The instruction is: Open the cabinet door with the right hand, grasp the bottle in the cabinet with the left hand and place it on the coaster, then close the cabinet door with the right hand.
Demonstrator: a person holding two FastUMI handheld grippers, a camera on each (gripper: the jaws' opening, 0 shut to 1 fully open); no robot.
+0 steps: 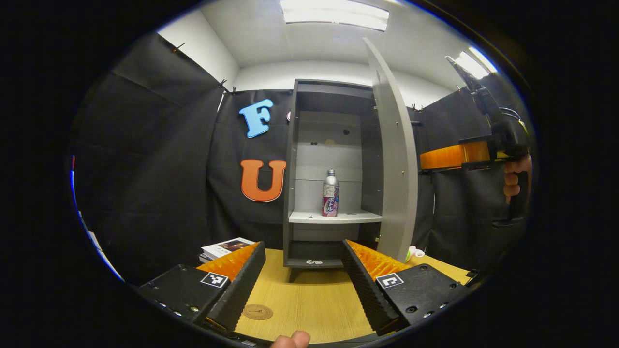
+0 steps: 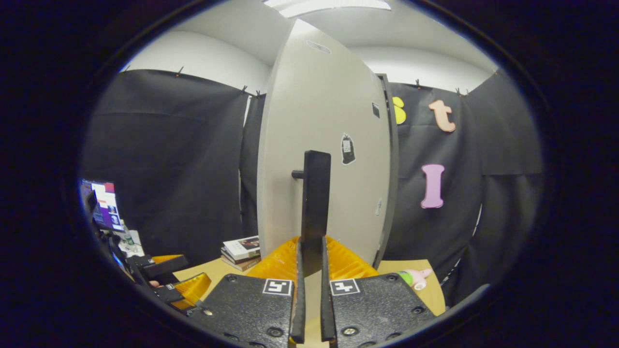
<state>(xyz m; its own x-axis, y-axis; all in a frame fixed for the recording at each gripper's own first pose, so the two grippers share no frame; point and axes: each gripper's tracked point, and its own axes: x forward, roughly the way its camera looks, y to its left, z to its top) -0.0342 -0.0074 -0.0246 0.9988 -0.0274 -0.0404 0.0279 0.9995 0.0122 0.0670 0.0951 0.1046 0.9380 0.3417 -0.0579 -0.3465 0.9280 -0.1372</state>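
Door (image 1: 394,159) swung open, right gripper (image 2: 310,263) clamped on handle (image 2: 315,203). Bottle (image 1: 330,193) upright on cabinet (image 1: 333,169) shelf, far centre; coaster (image 1: 257,311) near on table (image 1: 309,299). Left gripper (image 1: 304,278) spread wide, holding nothing.

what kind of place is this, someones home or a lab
Most likely a staged recording booth, not a home: black cloth hangs as walls, office ceiling lights sit overhead, and a small cabinet holding one bottle stands on a wooden table.
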